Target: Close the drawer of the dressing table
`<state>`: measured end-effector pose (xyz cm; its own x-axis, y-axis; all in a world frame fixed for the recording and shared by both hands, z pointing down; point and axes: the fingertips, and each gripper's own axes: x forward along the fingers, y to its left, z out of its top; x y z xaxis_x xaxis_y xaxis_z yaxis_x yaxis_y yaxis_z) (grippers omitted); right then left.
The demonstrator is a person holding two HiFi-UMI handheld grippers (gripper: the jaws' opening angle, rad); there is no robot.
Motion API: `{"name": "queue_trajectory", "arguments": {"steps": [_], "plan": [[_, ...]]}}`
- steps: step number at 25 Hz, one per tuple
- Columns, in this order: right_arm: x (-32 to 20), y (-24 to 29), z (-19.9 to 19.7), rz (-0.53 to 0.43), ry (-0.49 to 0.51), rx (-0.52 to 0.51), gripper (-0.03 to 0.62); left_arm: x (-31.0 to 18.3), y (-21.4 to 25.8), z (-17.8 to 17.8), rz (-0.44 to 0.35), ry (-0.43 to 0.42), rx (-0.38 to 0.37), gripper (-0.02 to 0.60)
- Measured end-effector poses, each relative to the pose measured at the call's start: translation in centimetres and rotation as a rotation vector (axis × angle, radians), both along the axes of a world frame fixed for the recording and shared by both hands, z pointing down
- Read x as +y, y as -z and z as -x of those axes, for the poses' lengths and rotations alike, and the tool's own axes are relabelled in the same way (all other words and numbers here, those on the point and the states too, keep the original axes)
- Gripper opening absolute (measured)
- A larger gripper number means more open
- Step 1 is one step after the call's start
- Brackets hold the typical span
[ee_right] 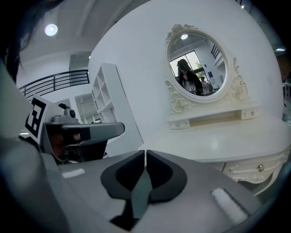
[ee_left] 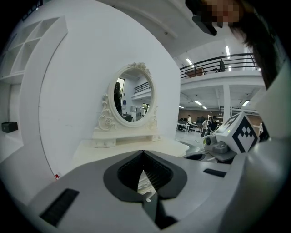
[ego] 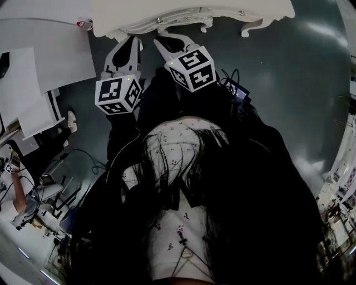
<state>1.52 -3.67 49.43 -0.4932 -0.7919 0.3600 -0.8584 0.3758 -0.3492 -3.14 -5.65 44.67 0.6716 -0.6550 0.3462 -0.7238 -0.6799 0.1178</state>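
White dressing table stands beyond the left tongs and right tongs, both clenched, seemingly empty.

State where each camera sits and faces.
Head view: on the person's head, looking steeply down at the white carved dressing table; dark clothing, left gripper, right gripper show.
Left gripper view: on the left gripper, facing the oval mirror in its ornate white frame; shut jaws, right gripper show.
Right gripper view: on the right gripper, facing that mirror; shut jaws, left gripper show.
Shared: both gripper views hold the mirror.
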Motion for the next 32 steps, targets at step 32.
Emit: {"name": "queue_trajectory", "arguments": {"steps": [32], "plan": [[12.7,0.5,-6.3,-0.050,0.154,0.000,0.009,13.1,0.0,-6.4,-0.044,0.060,-0.010,0.000]]}}
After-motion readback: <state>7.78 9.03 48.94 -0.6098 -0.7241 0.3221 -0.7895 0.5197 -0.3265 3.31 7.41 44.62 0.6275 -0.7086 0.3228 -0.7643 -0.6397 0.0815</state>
